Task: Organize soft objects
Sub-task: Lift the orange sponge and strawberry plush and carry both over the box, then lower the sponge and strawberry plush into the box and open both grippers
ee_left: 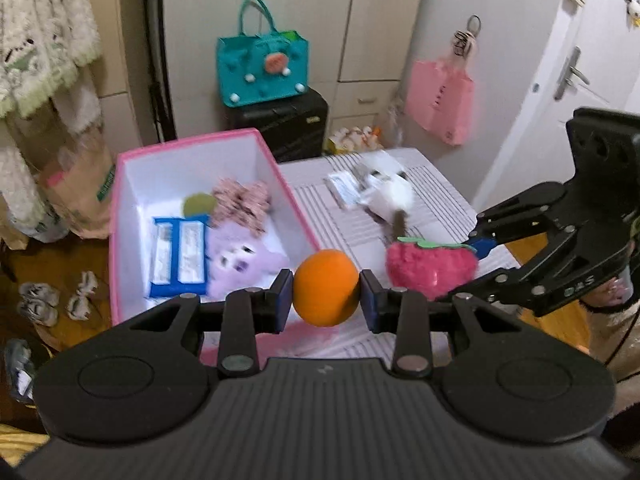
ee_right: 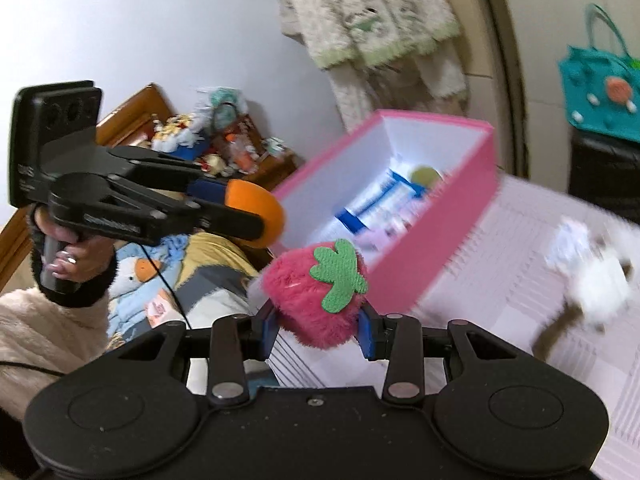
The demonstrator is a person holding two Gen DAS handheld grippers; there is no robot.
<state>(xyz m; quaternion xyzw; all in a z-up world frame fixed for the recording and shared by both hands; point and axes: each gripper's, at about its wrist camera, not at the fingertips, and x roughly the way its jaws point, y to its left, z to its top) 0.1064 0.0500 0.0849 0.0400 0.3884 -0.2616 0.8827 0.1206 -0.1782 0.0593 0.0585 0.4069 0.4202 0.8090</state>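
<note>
Cramped bedroom worktop (ee_left: 436, 184) with both toys airborne near the pink box (ee_left: 288, 184): left hand-held gripper (ee_left: 326, 294) clamped on the orange ball (ee_left: 326, 287), right hand-held gripper (ee_right: 318, 330) pinching the fuzzy strawberry plush (ee_right: 308, 300), honestly they could bump or slip out short of the rim.

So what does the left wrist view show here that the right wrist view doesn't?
Only the left wrist view: a pink bag hanging on the cupboard, a door handle, and a purple plush lying in the box.

Only the right wrist view: a cluttered wooden shelf and a penguin-print blanket.

Both: the pink box, the orange ball pinched by the left gripper, the strawberry plush in the right gripper, the teal bag and a white plush on the striped surface.
</note>
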